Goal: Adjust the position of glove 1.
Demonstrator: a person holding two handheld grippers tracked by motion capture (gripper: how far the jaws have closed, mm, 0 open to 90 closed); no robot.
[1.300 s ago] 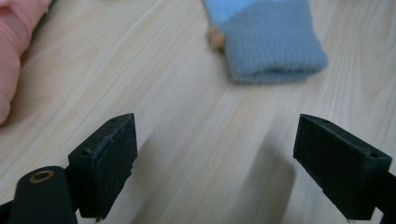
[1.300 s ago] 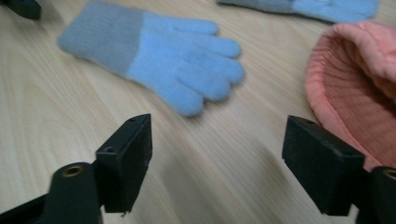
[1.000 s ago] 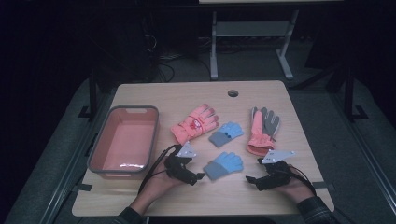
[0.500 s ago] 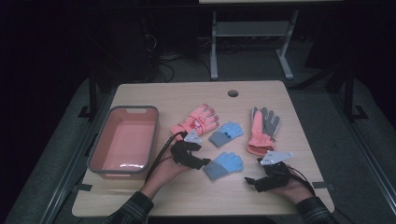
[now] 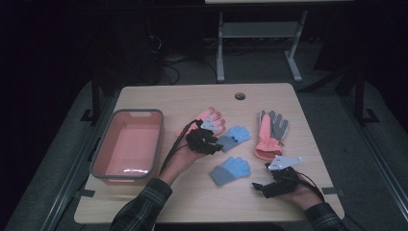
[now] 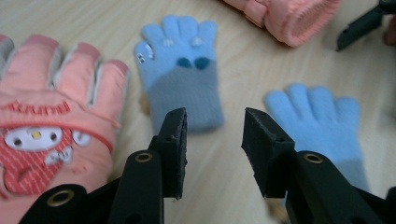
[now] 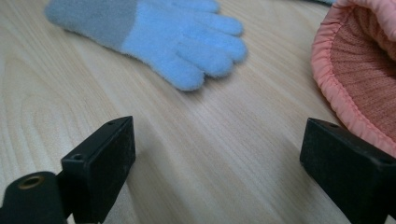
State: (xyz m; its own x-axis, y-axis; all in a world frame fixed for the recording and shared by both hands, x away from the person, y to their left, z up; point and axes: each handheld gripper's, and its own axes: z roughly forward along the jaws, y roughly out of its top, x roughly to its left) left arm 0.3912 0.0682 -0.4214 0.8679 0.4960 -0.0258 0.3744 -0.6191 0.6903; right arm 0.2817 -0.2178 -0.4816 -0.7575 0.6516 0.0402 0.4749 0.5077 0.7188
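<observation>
Here, the table (image 5: 144,202) carries a pink bin (image 5: 127,143) near its left edge, and I cannot make out anything inside it. Four gloves lie across the middle and toward the right edge: two large coral ones and two small blue ones. One coral glove (image 5: 211,119) sits at the centre, the other coral glove (image 5: 267,134), with grey fingers, nearer the right edge. Between them lies the blue glove (image 6: 182,70) that my left gripper (image 5: 208,142) hovers over; its jaws have just been narrowing and stand partly spread with nothing between them. The second blue glove (image 5: 231,170) lies toward the near edge. My right gripper (image 5: 269,185) rests by the near right corner, jaws wide and empty.
</observation>
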